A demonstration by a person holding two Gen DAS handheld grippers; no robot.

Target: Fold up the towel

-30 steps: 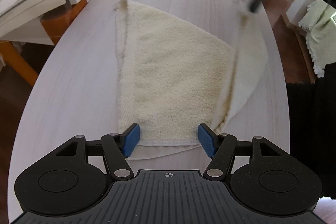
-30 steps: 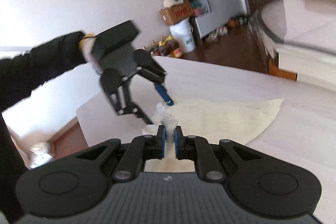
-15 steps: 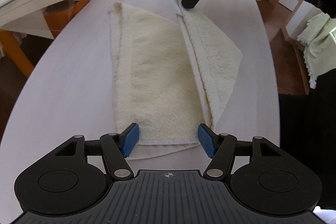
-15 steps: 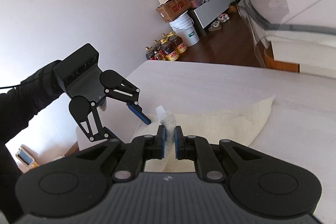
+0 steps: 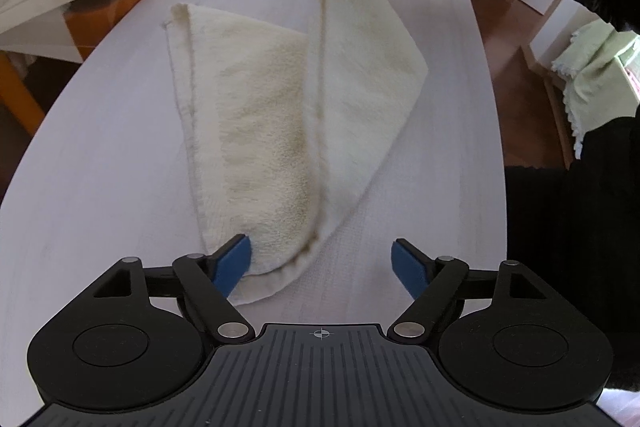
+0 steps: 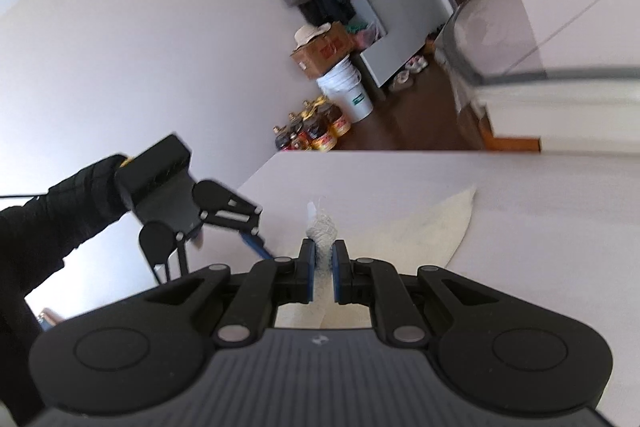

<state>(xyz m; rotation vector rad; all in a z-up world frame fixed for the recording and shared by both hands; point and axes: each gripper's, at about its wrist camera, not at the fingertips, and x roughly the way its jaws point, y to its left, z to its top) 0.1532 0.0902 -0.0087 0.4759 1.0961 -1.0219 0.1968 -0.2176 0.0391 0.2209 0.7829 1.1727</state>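
A soft, cream towel (image 5: 280,115) lies on the pale table (image 5: 100,167), partly folded. Its near end sits just in front of the left tongs (image 5: 322,263).

The left tongs have just been opening and now stand wide apart. The left blue pad is beside the towel's near edge, maybe touching it, but the tongs squeeze nothing.

The right tongs (image 6: 323,265) are almost shut. They pinch one corner of the towel (image 6: 322,227) and hold it up at the far end of the table. From that corner the cloth hangs down in a long flap to the table.

The towel looks light and floppy. It bends anywhere and will sag if you hold it in the middle. It is fluffy, not slippery, so a small pinch should keep it. It will not break. The best places to grab are the corners and the edge. The near corner by the left tongs looks like a good spot to hold it down.
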